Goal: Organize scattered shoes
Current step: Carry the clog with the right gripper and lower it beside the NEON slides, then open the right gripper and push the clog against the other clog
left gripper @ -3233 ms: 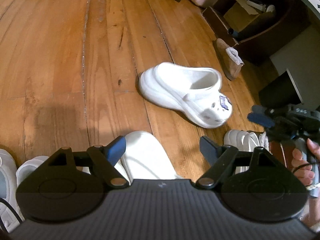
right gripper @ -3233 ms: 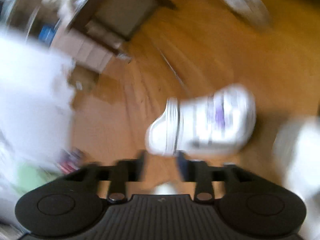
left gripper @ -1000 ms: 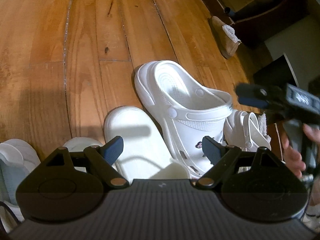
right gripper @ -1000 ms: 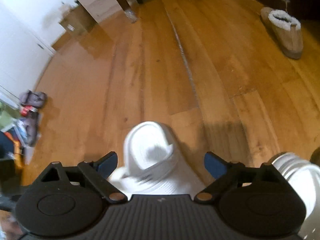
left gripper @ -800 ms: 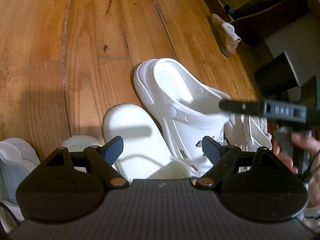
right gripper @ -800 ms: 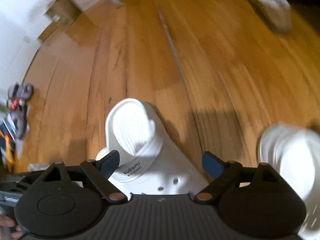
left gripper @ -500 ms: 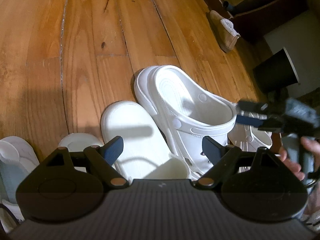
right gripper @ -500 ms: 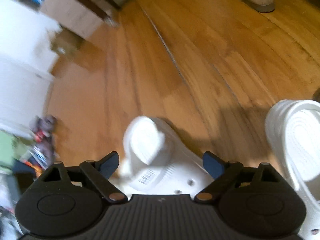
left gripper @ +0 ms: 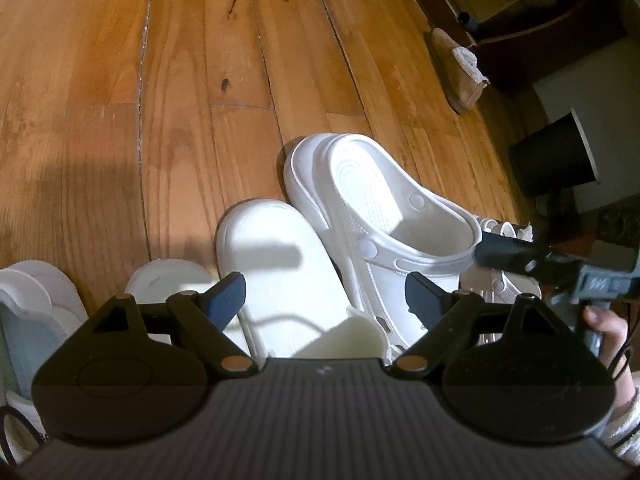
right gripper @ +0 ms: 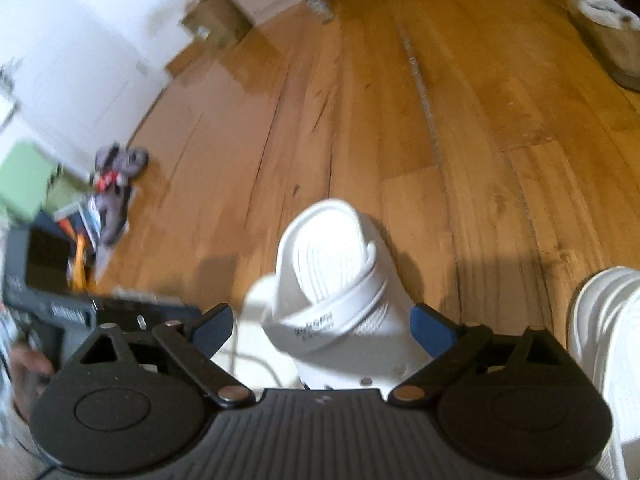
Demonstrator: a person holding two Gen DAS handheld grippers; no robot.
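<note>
Left wrist view, nearest first: the left gripper (left gripper: 324, 294) has its fingers spread wide with nothing between the blue pads, hanging over a cream slide sandal (left gripper: 280, 276) on the wooden floor (left gripper: 180, 80). Just left of the slide sits another pale shoe toe (left gripper: 168, 276), and at the left edge a white and pale blue sneaker (left gripper: 28, 312). Touching the slide's right side is the white clog (left gripper: 380, 216), heel pointing away, its strap folded across the opening. The right gripper (left gripper: 516, 260) reaches in from the right, held by a hand (left gripper: 608, 328), its dark tip at the clog's right rim; whether it touches is unclear. Beyond the clog lie white strappy sandals (left gripper: 504, 232), partly hidden. Farther off, a tan fleece-lined slipper (left gripper: 456, 68) lies alone near dark furniture.

In the right wrist view, which is somewhat blurred, the right gripper (right gripper: 322, 326) also has its fingers wide apart, the white clog (right gripper: 340, 280) between them but not pinched. Another white shoe (right gripper: 608, 320) is at the right edge, the left gripper's body (right gripper: 60, 304) is at the left, and a clutter pile (right gripper: 108, 200) sits by the white wall.
</note>
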